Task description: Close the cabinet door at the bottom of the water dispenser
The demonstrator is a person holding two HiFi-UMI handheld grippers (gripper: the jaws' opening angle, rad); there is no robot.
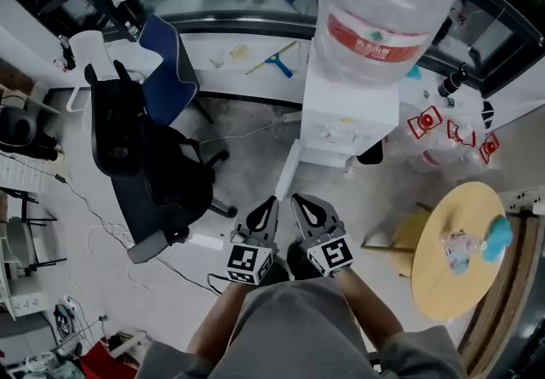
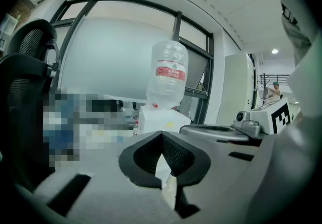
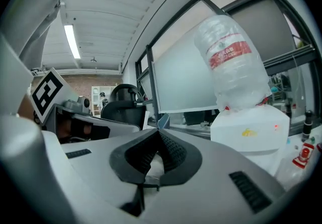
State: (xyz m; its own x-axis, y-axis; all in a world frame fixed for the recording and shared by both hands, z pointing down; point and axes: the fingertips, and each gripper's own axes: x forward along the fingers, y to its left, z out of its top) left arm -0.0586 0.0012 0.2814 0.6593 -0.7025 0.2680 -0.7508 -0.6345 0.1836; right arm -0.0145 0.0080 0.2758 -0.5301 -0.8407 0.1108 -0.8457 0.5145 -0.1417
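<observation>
- Left tongs (image 1: 271, 201) and right tongs (image 1: 300, 198) are both clenched on nothing, side by side.
- The cabinet door (image 1: 289, 169) stands ajar under the water dispenser (image 1: 345, 109).

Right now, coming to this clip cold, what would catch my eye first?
A big clear water bottle with a red label sits upturned on the white water dispenser at top centre, whose white bottom cabinet door stands swung open. Just below, the left gripper and right gripper sit side by side, both shut and empty. A black office chair fills the left.
</observation>
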